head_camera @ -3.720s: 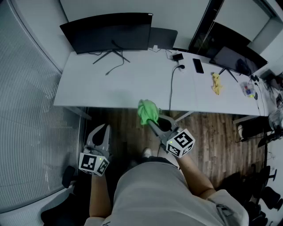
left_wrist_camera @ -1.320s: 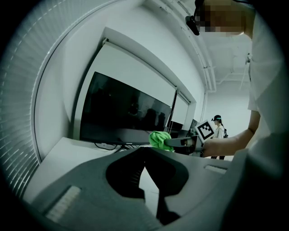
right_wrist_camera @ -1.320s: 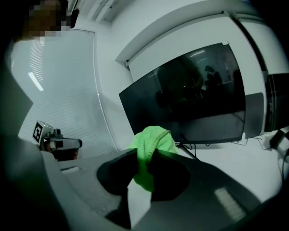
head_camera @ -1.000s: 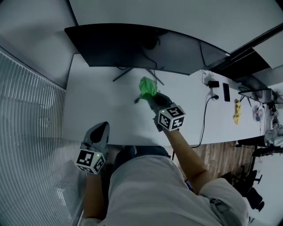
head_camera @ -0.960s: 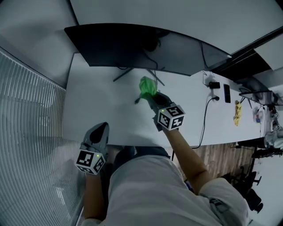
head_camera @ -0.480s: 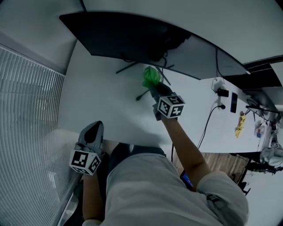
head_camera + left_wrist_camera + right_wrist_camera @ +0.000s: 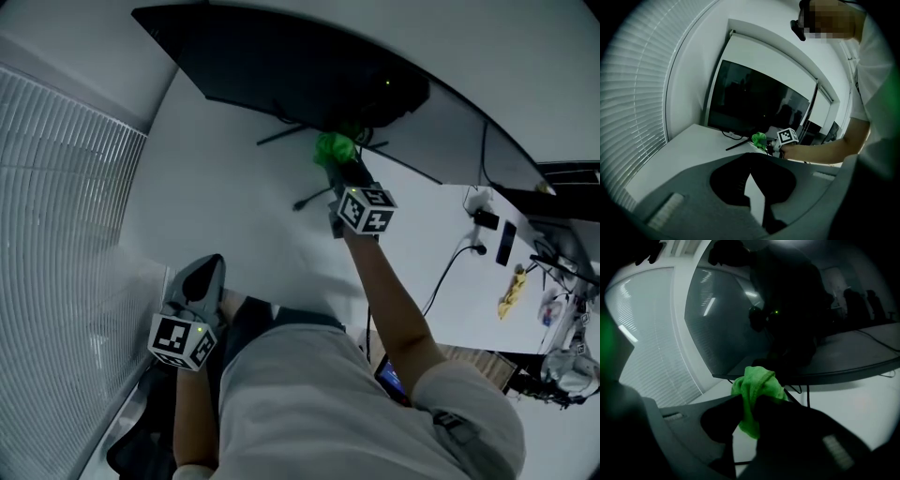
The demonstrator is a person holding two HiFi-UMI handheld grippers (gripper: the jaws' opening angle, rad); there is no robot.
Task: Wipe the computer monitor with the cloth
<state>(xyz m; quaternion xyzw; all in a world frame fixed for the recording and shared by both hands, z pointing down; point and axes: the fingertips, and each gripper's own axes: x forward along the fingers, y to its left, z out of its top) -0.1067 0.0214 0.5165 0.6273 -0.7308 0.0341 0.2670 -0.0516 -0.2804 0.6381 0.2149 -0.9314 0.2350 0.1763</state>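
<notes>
Low at the bench's near edge, the left gripper (image 7: 210,269) hangs with its jaws drawn together and nothing between them; only a sliver of white bench (image 7: 225,197) shows through past the tips. The task's things sit well ahead of these jaws and a little to their right.

Farther out, at the end of the person's outstretched arm (image 7: 389,300), the right gripper (image 7: 749,401) has its jaws clamped on the green cloth (image 7: 757,383). The cloth is pinched at its middle. Most of it bunches up above and just beyond the jaw tips, and a short tail hangs below them.

Directly ahead of those jaws stands the dark, curved computer monitor (image 7: 736,319), its screen switched off (a single small green light glows in its reflection). The bunched cloth sits at the screen's lower edge, just above the thin stand legs (image 7: 281,137); whether it is touching the glass cannot be told. Window blinds (image 7: 56,169) run along the wall to the left of both pairs of jaws.
</notes>
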